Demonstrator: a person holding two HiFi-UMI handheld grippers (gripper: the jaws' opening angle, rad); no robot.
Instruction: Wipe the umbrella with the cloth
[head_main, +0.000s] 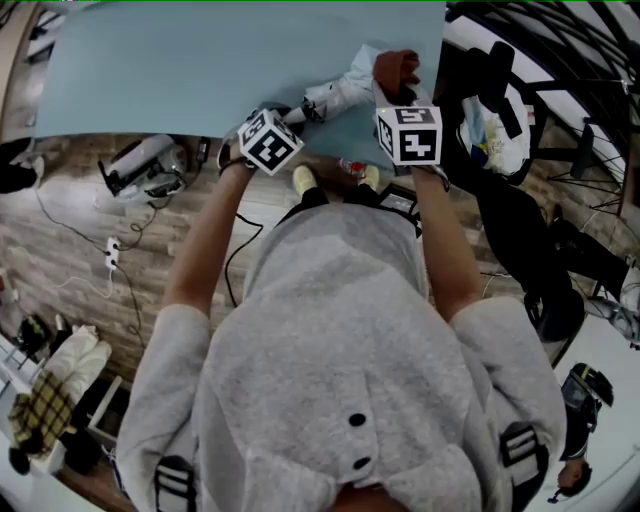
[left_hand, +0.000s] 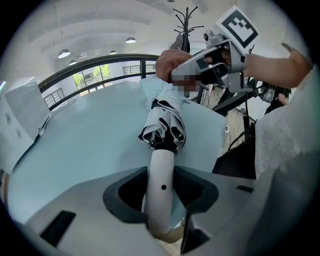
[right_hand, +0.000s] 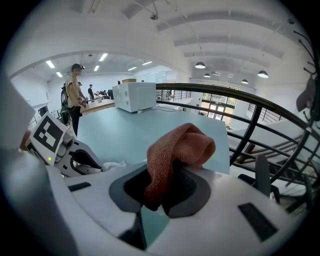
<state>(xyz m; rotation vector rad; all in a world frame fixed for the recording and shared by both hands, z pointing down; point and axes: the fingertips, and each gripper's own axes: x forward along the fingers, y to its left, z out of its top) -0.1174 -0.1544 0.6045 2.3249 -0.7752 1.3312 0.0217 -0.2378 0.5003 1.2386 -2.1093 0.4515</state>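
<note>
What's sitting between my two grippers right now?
The folded umbrella spans it: its handle in the left gripper, far end at the right gripper's cloth. Left gripper view shows it.

Reaching forward with left forearm (head_main: 205, 235) and right forearm (head_main: 446, 240), held close together. Clamping the umbrella handle (left_hand: 161, 167) in the left tool (left_hand: 162, 199); pinching the cloth (right_hand: 180, 145) in the right tool (right_hand: 160, 192).

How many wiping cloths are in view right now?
1: the reddish-brown cloth, clamped in the right gripper jaws, by the far end of the folded umbrella, over the light blue table. Others may be hidden.
</note>
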